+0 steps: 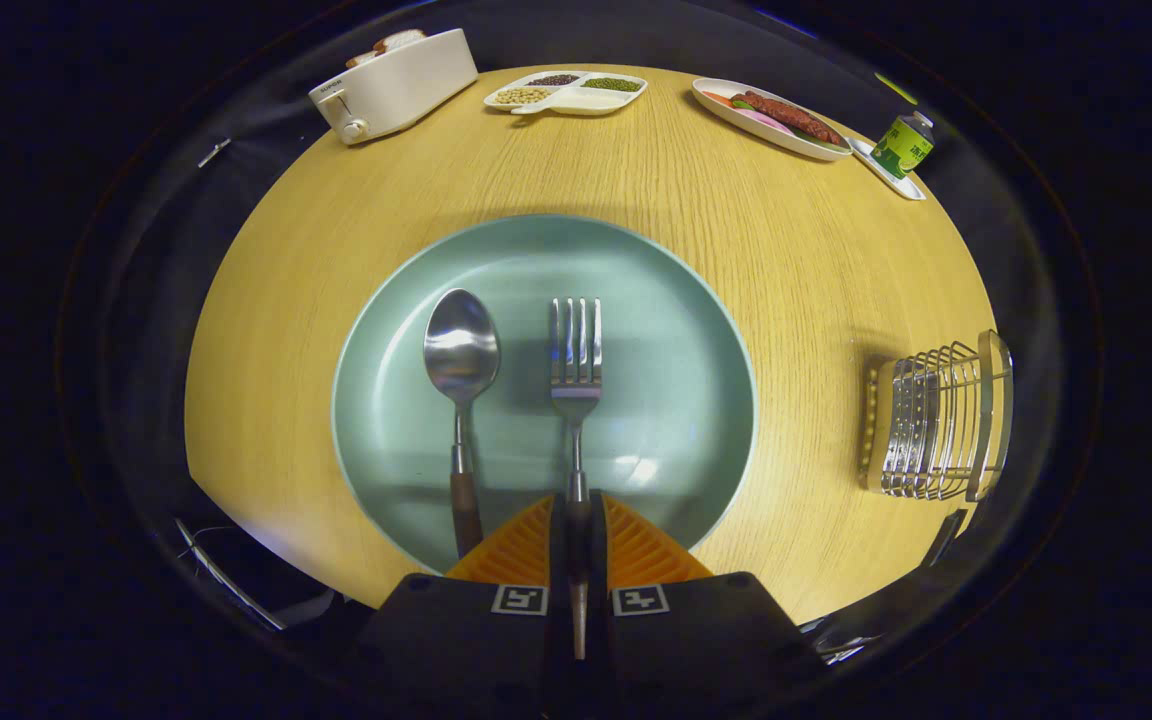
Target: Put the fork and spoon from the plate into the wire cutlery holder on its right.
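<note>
At lower centre the gripper pinches the steel fork by its handle, ready to lift it off the pale green round plate toward the wire cutlery holder at right.

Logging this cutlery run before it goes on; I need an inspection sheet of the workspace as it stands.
Surface: round wooden table, in use.
Job's things: fork and spoon lie side by side on the green plate; wire cutlery holder stands right of the plate.
Clutter: toaster, divided dish of beans, sausage plate, green can, all beyond the plate.
Grippers: tongs closed on the fork's handle.
Cables: nothing seen.
Surroundings: dark booth.
</note>
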Tool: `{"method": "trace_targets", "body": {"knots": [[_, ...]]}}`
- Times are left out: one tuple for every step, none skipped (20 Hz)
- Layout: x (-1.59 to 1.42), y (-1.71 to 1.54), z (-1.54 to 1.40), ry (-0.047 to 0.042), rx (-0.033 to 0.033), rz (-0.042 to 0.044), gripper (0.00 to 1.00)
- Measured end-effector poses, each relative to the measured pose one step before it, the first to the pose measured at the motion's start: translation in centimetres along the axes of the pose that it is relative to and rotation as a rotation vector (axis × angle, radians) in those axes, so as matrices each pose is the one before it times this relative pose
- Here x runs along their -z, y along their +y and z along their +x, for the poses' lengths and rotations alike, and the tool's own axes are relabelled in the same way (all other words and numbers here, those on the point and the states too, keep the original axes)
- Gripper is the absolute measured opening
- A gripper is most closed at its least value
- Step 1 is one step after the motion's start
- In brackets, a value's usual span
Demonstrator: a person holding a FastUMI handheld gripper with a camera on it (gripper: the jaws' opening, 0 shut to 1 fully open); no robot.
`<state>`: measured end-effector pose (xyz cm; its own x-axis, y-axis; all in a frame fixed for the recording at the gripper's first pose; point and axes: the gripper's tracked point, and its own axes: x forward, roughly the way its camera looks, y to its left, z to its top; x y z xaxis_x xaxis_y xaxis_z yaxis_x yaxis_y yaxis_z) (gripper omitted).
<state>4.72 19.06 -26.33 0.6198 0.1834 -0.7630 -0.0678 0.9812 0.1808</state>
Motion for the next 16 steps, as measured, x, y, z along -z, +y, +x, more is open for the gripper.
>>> {"method": "trace_targets", "body": {"knots": [[-0.243, -0.092, -0.148, -0.00734, -0.01039, 0.00368, 0.09], [-0.231, -0.120, -0.243, -0.00696, -0.00755, 0.00132, 0.09], [-0.177, -0.071, -0.403, -0.00613, -0.00163, -0.00355, 0.09], [-0.327, -0.194, -0.427, -0.00925, 0.00258, -0.00606, 0.09], [-0.178, -0.290, -0.478, -0.00349, -0.00378, -0.00800, 0.09], [-0.168, -0.034, -0.653, -0.00420, -0.01350, -0.00084, 0.09], [-0.346, 0.149, -0.947, -0.00384, -0.01652, -0.00615, 0.09], [-0.415, -0.243, -1.297, -0.00519, -0.01248, -0.01711, 0.09], [-0.369, -0.810, -1.688, -0.00525, -0.00354, -0.02656, 0.09], [-0.202, -1.417, -1.626, 0.00119, 0.00799, -0.03342, 0.09], [-0.030, -1.550, -1.840, 0.00936, 0.00659, -0.03344, 0.09], [0.075, -1.728, -1.941, 0.01657, 0.00371, -0.02025, 0.08], [0.205, -1.907, -1.755, 0.02203, 0.00014, -0.00759, 0.09], [0.057, -1.955, -1.638, 0.01604, 0.00597, -0.00281, 0.09], [0.190, -1.892, -1.241, 0.02503, 0.00971, -0.01260, 0.09], [0.640, -1.971, -0.933, 0.04615, 0.01722, -0.02309, 0.09]]}}
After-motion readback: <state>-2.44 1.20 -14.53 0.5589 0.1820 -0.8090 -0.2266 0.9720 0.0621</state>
